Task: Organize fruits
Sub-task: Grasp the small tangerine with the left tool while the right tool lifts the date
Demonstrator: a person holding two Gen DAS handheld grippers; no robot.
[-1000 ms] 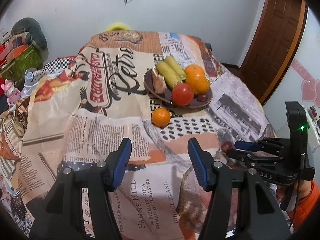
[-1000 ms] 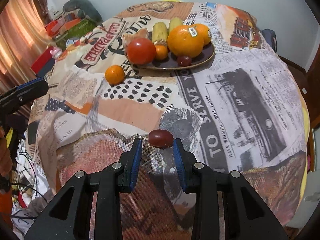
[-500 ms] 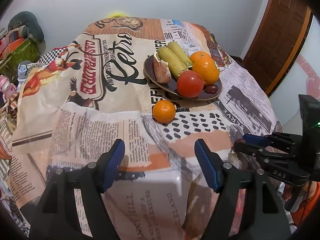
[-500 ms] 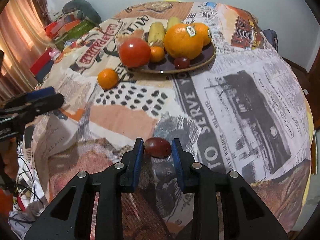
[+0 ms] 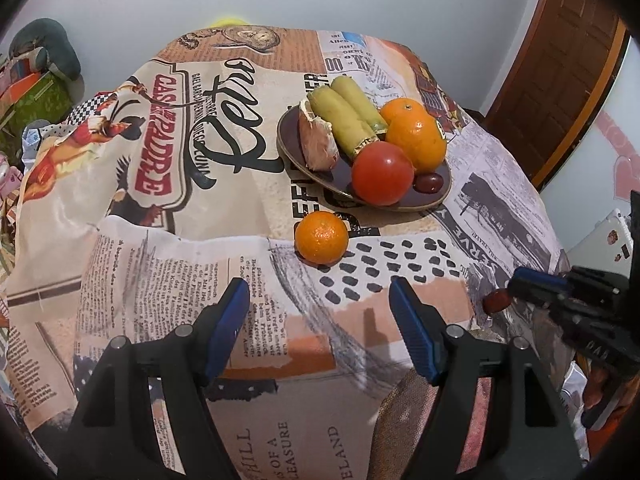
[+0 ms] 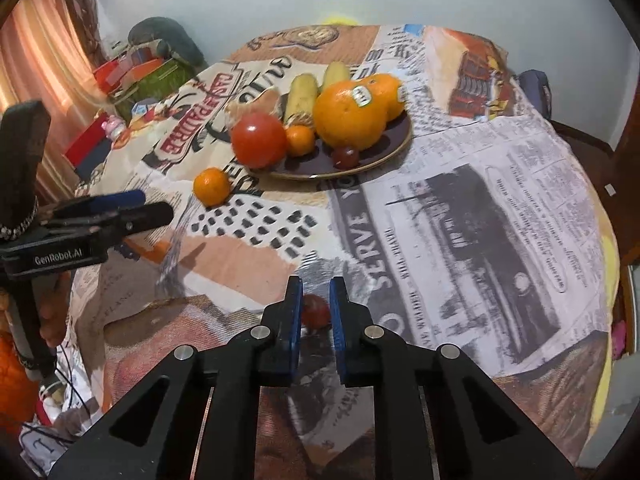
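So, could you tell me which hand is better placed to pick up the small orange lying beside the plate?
Left. The left gripper is open and empty, with the small orange just ahead of its fingers. The right gripper is shut on a grape, farther from the orange.

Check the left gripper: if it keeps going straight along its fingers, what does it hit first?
Probably the tablecloth. The left gripper is open and empty, pointing down at bare cloth just short of the loose mandarin. The mandarin sits slightly beyond that line, though depth is hard to judge here.
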